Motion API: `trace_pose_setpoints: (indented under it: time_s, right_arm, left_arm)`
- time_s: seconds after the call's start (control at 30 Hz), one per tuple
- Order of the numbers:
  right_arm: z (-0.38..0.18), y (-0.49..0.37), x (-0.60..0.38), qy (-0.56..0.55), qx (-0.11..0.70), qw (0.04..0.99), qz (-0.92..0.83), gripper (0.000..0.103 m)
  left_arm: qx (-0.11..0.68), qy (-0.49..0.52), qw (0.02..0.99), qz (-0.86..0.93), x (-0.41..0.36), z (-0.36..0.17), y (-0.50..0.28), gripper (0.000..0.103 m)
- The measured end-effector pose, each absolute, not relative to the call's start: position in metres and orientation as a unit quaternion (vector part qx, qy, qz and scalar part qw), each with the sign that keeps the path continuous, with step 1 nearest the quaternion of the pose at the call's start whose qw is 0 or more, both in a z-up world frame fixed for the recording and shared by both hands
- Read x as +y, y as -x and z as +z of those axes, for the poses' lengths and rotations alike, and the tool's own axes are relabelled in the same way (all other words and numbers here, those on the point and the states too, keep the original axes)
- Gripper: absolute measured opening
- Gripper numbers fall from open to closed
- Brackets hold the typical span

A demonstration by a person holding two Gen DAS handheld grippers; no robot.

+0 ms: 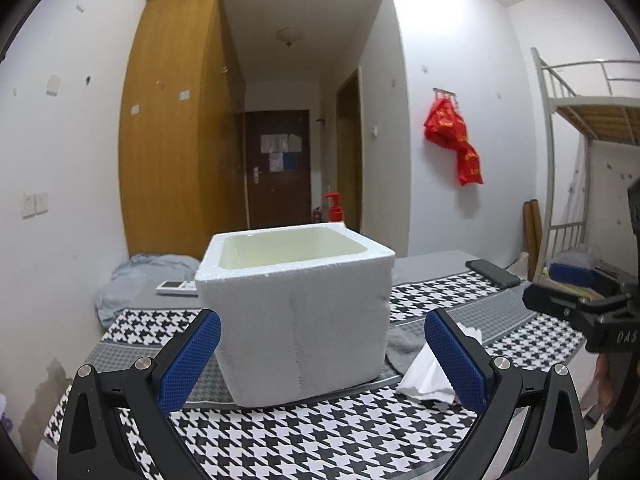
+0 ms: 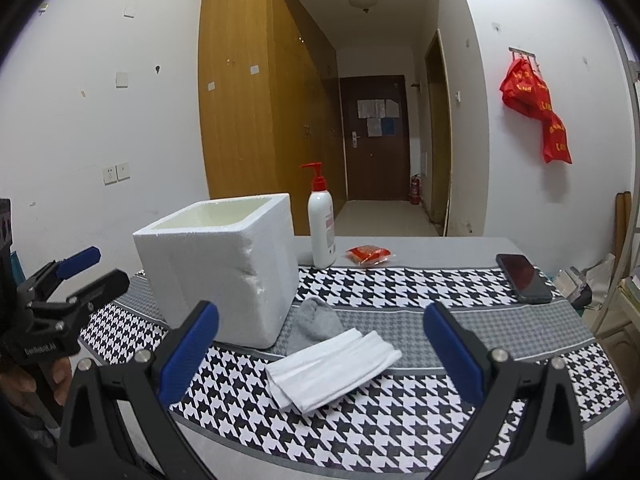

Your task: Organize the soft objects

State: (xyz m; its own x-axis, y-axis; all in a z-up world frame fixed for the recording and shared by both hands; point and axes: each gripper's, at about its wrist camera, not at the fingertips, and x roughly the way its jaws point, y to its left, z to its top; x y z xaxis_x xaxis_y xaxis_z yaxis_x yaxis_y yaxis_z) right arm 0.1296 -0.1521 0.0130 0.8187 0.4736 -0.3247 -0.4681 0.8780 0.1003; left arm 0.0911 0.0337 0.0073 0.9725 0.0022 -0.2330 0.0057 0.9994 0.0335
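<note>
One foam box (image 2: pixel 216 268), one sock (image 2: pixel 316 322), one tissue stack (image 2: pixel 332 368), one bottle (image 2: pixel 322 224), one phone (image 2: pixel 524 278).

White walls (image 2: pixel 100 100), wooden wardrobe (image 2: pixel 256 112)

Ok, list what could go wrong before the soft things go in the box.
1. The white tissue lies partly over the gray sock; the open right gripper may lift both or fray the tissue.
2. The foam box looks light; bumping it could slide it into the pump bottle.
3. The left gripper hovers close, so they could collide.
</note>
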Motion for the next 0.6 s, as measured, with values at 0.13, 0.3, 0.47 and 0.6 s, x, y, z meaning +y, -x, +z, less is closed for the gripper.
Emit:
trace_pose_setpoints:
  time_s: [0.13, 0.3, 0.47, 0.6]
  right_arm:
    - [0.007, -0.126, -0.153, -0.010, 0.168, 0.956, 0.242, 0.103]
    - [-0.006, -0.129, -0.157, -0.017, 0.184, 0.953, 0.239, 0.103]
    - [-0.018, -0.135, -0.159, -0.014, 0.200, 0.950, 0.237, 0.103]
    - [-0.024, -0.140, -0.164, -0.014, 0.209, 0.950, 0.231, 0.103]
  left_arm:
    - [0.111, -0.014, 0.994, -0.017, 0.030, -0.003, -0.092, 0.102]
    - [0.129, -0.008, 0.991, -0.033, 0.021, -0.018, -0.098, 0.102]
    - [0.142, -0.004, 0.989, -0.037, 0.015, -0.027, -0.106, 0.102]
    - [0.149, -0.008, 0.988, -0.048, 0.009, -0.029, -0.113, 0.102]
